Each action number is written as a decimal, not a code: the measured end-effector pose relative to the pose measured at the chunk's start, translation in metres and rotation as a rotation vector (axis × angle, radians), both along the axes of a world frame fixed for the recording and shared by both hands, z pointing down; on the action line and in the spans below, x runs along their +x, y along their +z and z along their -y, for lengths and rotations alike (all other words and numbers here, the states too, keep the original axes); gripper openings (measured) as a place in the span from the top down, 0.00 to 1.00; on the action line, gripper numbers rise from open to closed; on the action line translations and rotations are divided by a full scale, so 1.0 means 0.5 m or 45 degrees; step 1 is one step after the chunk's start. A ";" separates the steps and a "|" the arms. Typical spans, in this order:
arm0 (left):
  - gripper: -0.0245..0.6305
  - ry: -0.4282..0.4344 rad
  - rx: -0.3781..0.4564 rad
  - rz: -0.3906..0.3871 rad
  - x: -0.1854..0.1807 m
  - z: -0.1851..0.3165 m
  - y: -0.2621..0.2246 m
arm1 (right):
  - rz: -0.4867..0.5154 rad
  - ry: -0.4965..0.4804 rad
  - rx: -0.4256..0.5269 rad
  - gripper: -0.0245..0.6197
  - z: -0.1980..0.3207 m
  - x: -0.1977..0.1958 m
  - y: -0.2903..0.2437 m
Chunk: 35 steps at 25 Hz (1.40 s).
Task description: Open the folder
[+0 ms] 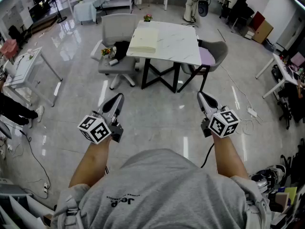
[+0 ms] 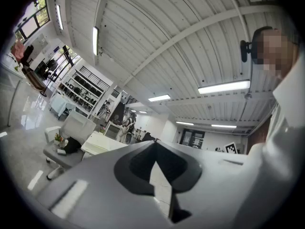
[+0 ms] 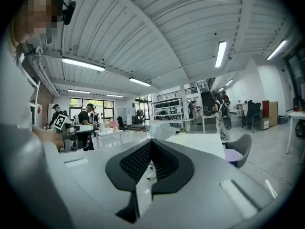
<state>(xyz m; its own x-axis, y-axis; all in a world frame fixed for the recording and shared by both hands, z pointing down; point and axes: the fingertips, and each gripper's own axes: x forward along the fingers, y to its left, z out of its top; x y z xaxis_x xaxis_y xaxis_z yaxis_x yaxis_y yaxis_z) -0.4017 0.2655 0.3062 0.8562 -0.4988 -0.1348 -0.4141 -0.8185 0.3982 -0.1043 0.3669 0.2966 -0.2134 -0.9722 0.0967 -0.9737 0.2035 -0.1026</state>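
Note:
A pale yellow folder (image 1: pixel 144 39) lies flat and closed on the left part of a white marble-topped table (image 1: pixel 178 44), several steps ahead of me. Both grippers hang in mid-air over the floor, well short of the table. My left gripper (image 1: pixel 118 98) is shut with nothing in it, and its tips meet in the left gripper view (image 2: pixel 153 142). My right gripper (image 1: pixel 200 96) is also shut and empty, its tips together in the right gripper view (image 3: pixel 151 141). The table (image 3: pixel 202 143) shows beyond the right jaws, and the table (image 2: pixel 101 144) is small and far off past the left jaws.
A grey office chair (image 1: pixel 116 56) with a black item and flowers on its seat stands left of the table. A grey chair with a purple cushion (image 1: pixel 209 55) stands at its right. A white side table (image 1: pixel 21 68) is at the far left, and cables (image 1: pixel 245 111) lie on the floor at the right.

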 end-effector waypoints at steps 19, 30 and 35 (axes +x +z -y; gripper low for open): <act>0.90 0.007 0.031 0.059 0.055 0.005 -0.007 | 0.045 0.042 0.017 0.96 0.002 0.065 -0.006; 0.90 -0.021 0.048 0.070 0.167 -0.045 -0.016 | 0.033 0.007 0.041 0.96 -0.041 0.173 -0.012; 0.90 -0.039 0.041 0.079 0.235 -0.082 -0.017 | 0.032 -0.020 0.049 0.96 -0.062 0.235 -0.012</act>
